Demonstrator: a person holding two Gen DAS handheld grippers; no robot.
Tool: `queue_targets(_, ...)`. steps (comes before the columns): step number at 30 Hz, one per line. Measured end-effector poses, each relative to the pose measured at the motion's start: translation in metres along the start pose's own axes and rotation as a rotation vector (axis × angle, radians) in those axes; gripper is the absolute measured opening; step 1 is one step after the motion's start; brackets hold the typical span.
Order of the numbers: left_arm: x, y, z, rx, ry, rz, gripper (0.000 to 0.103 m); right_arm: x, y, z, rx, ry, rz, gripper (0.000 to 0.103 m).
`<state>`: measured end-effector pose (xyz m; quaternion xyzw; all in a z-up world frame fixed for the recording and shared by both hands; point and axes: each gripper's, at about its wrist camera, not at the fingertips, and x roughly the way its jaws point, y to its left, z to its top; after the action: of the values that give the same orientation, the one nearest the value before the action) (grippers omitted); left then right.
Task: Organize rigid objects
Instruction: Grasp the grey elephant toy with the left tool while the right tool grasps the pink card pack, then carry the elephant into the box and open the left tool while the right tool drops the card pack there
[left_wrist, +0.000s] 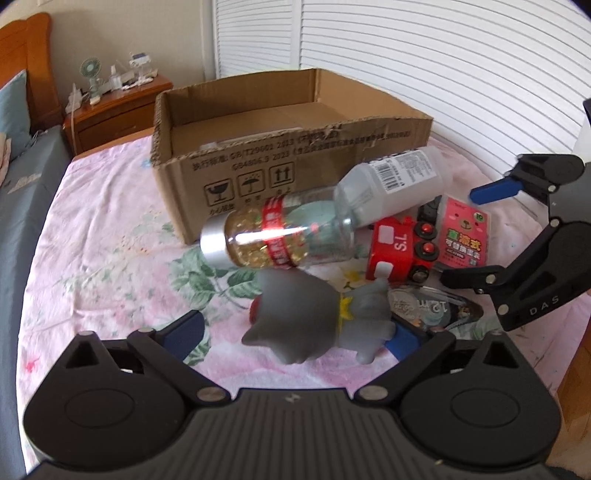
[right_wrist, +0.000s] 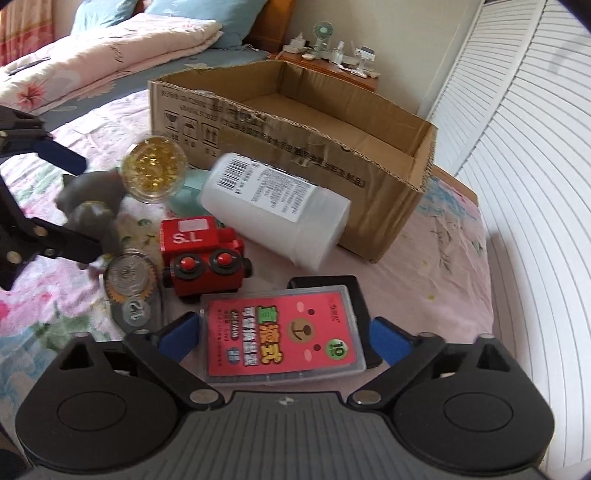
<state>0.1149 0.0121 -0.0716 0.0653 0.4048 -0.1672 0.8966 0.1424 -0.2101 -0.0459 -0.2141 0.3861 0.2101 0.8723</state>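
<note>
A pile of objects lies on the floral sheet in front of an open cardboard box (left_wrist: 236, 173) (right_wrist: 388, 166). My left gripper (left_wrist: 291, 336) is open around a grey rubber animal toy (left_wrist: 314, 317) (right_wrist: 92, 206). My right gripper (right_wrist: 284, 336) (left_wrist: 476, 236) is open around a pink clear-lidded case (right_wrist: 284, 332) (left_wrist: 461, 236) that lies on a black block. Between them lie a clear bottle of gold capsules (left_wrist: 273, 240) (right_wrist: 153, 171), a white bottle (left_wrist: 391, 181) (right_wrist: 277, 206), a red toy train (left_wrist: 399, 247) (right_wrist: 203, 251) and a correction tape (left_wrist: 432, 306) (right_wrist: 129, 288).
The box stands empty at the back of the pile. A wooden nightstand (left_wrist: 114, 107) with a small fan stands behind it. White louvered doors (left_wrist: 443, 66) run along the right. A bed with pink bedding (right_wrist: 92, 62) lies to the left.
</note>
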Motion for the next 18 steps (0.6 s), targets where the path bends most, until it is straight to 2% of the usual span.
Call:
queue_targets(2,0.000,-0.003,0.001,0.019,-0.008,-0.003,0.094,-0.001,0.001,0.000,0.009,0.001,-0.004,0.093)
queue_targets(6,0.000,-0.005,0.004,0.025,-0.015,-0.050,0.075,-0.004,0.005,-0.003,0.036,-0.002,-0.017,0.093)
queue_targets(18,-0.014,-0.005,-0.005,0.041,0.020,-0.017,0.073,-0.029,0.003,-0.028,0.176,0.049,-0.029,0.093)
